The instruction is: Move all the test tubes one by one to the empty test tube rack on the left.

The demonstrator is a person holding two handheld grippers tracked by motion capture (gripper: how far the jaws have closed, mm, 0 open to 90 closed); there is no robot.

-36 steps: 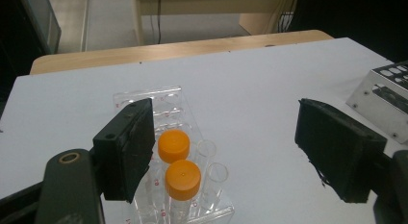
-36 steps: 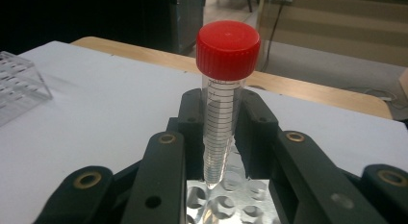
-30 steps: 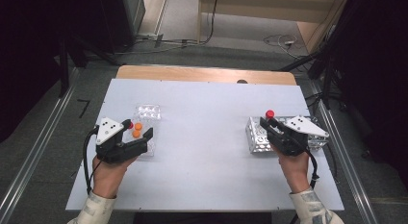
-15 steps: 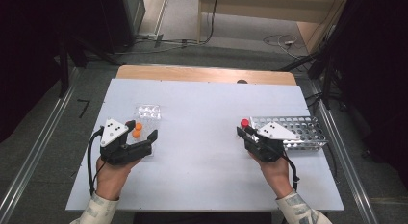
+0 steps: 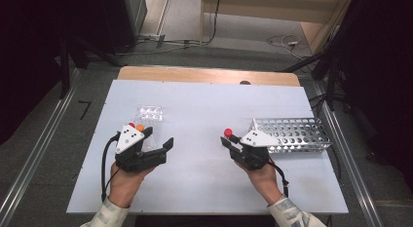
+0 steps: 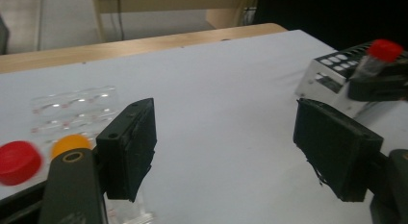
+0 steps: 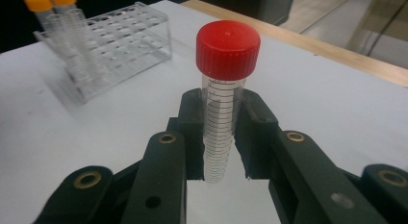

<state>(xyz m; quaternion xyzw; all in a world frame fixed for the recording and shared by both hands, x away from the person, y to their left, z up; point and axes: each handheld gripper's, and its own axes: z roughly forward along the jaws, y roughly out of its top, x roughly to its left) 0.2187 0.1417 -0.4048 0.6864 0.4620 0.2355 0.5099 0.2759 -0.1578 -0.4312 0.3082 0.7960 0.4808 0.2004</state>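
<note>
Tube (image 7: 223, 113) with the red cap stands upright between the jaws of the right gripper (image 7: 222, 137), clenched on its lower half, carried over the bare table (image 5: 204, 115) between the two racks; seen from above it sits left of the metal rack (image 5: 292, 134) and well apart from the clear rack (image 5: 148, 115) at the far left.

Left gripper (image 6: 226, 152) is unclenched with nothing between its jaws, which have just been narrowing a little; it hovers just beside the clear rack, where two orange-capped tubes (image 7: 53, 22) already stand.

Risks, as I judge them: the grip sits low on the tube, so the capped top could tip or swing if the hand moves quickly, and a smooth plastic wall may slide down through the pads; if the tube is meant for the clear rack, coming in tilted would catch its bottom on a hole's edge and could shove that light rack along the table, or knock the orange-capped tubes; the left gripper stands close enough to steady the rack, yet closing on it carelessly might strike those tubes; the two grippers could also bump as they converge.
</note>
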